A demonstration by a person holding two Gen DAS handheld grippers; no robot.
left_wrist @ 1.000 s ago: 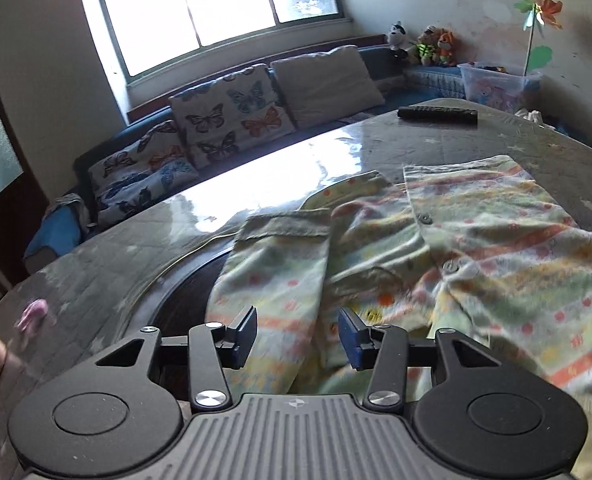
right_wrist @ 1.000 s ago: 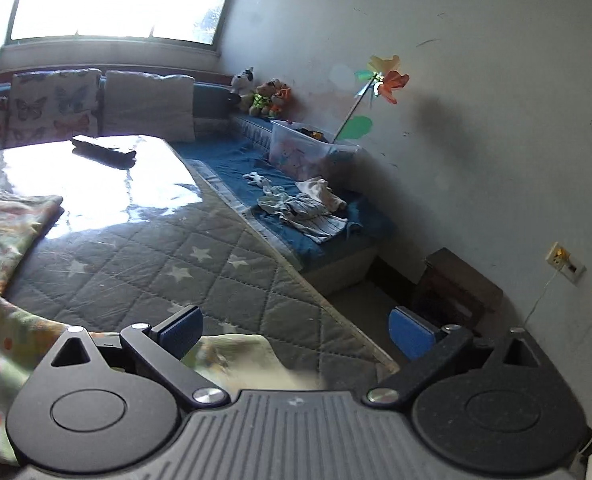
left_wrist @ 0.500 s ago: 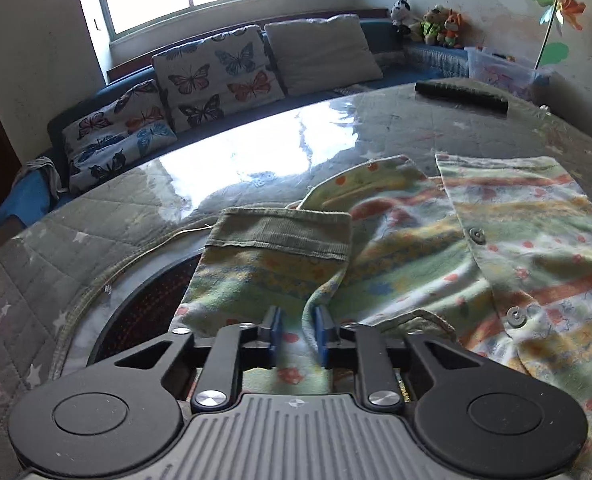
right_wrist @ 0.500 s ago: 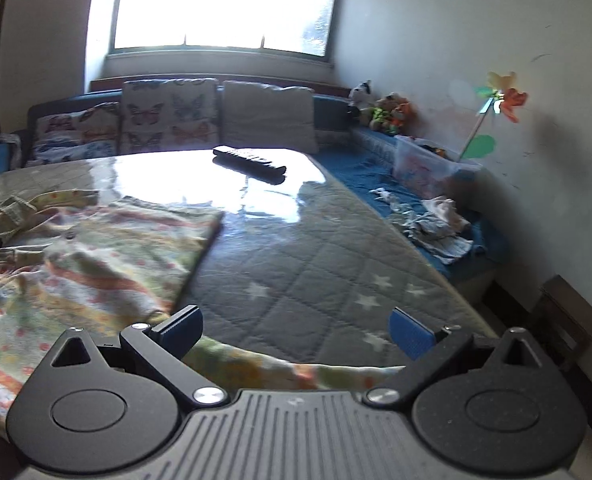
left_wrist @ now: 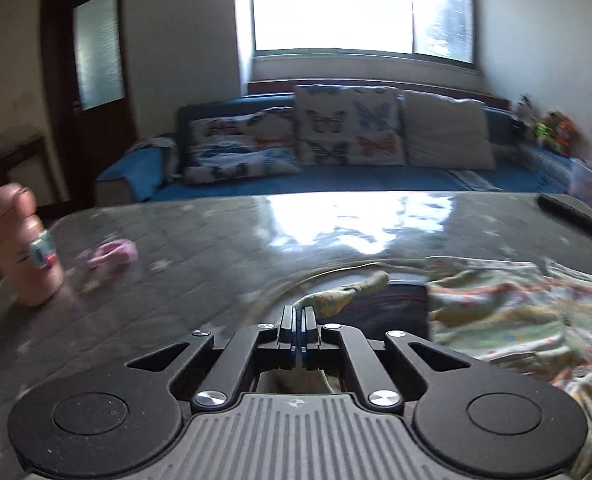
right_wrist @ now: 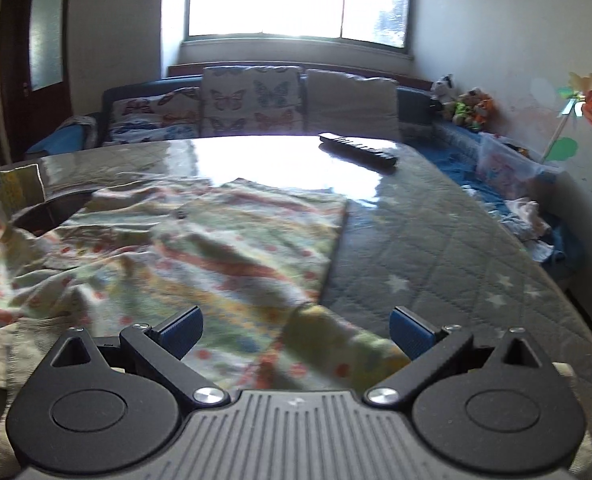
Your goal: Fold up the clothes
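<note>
The left gripper (left_wrist: 297,322) is clamped on the sleeve of the pastel patterned cotton shirt (right_wrist: 200,248), which lies on the grey quilted table (right_wrist: 435,240). The right gripper (right_wrist: 296,330), fingers wide apart, hovers above its near hem.

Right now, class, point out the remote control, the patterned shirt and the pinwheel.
remote control (right_wrist: 357,149), right wrist view, middle of its black body.
patterned shirt (right_wrist: 232,248), right wrist view, flat front panel.
pinwheel (right_wrist: 585,100), right wrist view, its coloured blades.
</note>
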